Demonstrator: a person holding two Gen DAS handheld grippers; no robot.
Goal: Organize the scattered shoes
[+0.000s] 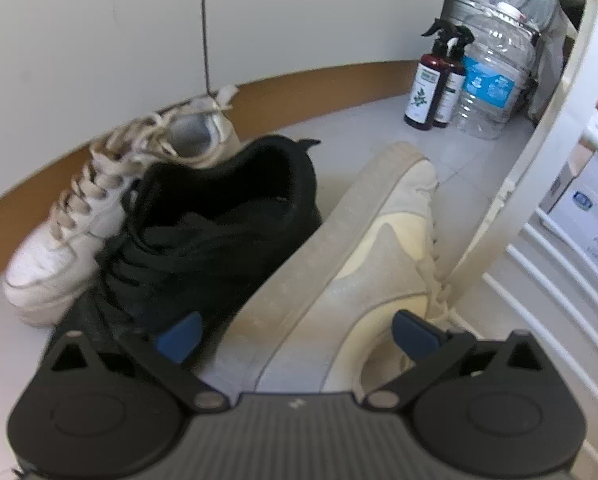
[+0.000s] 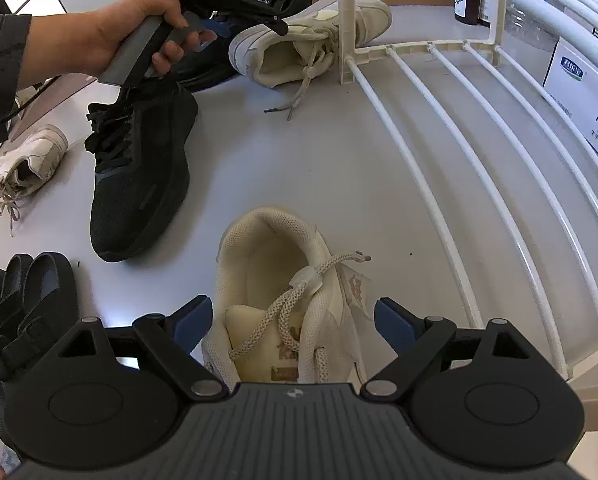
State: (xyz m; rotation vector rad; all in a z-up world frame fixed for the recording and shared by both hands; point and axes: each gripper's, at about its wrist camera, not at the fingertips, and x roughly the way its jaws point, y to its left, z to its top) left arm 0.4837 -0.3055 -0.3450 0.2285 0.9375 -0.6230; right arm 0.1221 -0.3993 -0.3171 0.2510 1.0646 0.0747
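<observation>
In the left wrist view a cream sneaker lies tipped on its side, sole to the left, against a white rack post. My left gripper is open, its blue pads wide apart on either side of this shoe's toe; I cannot tell if they touch it. A black sneaker and a white laced sneaker lie to its left. In the right wrist view my right gripper stands open astride a second cream sneaker with rope laces, pads apart from it. A hand holds the left gripper.
Another black sneaker, a white sneaker and black sandals lie on the grey floor. A white wire shoe rack fills the right, with a printed box behind. Spray bottles and a water jug stand by the wall.
</observation>
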